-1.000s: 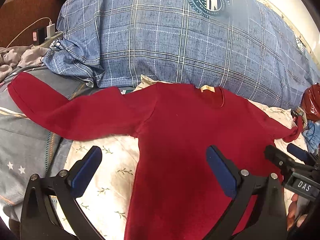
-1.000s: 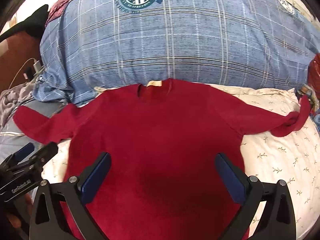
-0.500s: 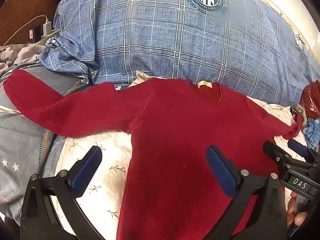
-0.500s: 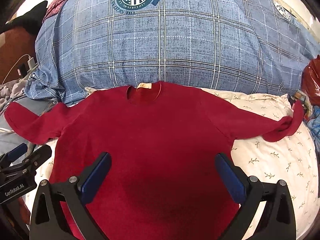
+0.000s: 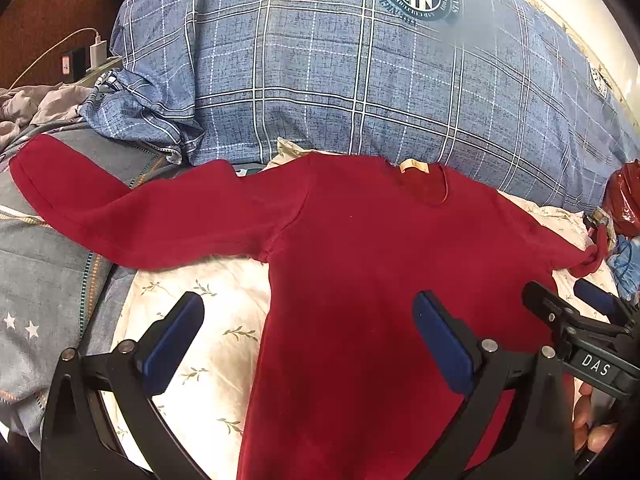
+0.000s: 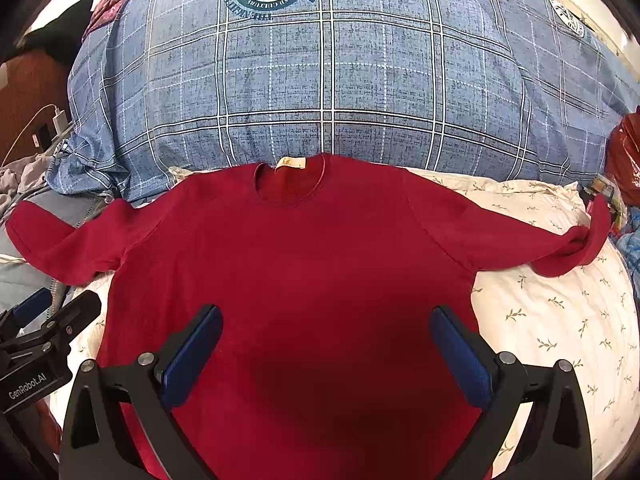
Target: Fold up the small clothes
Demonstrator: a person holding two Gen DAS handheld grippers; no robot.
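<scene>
Red sweater (image 6: 288,264) flat (sleeves spread), both grippers wide

black forked frames on both grippers, left gripper (image 5: 308,332) and right gripper (image 6: 328,344), with blue pads (image 6: 192,356) and silver screws. white "DAS" and "GenRobot.AI" lettering on the bodies. bare fingertips (image 5: 592,436) at the edge.

Far side: blue plaid duvet (image 6: 340,80) bulges against the red sweater's (image 6: 304,260) collar, blocking reach beyond
Right: floral sheet (image 6: 560,320) lies bare beside the hem; red bag (image 6: 626,152) crowds the cuff
Left: grey blanket (image 5: 36,280) under the sleeve; charger (image 5: 98,50) behind
</scene>
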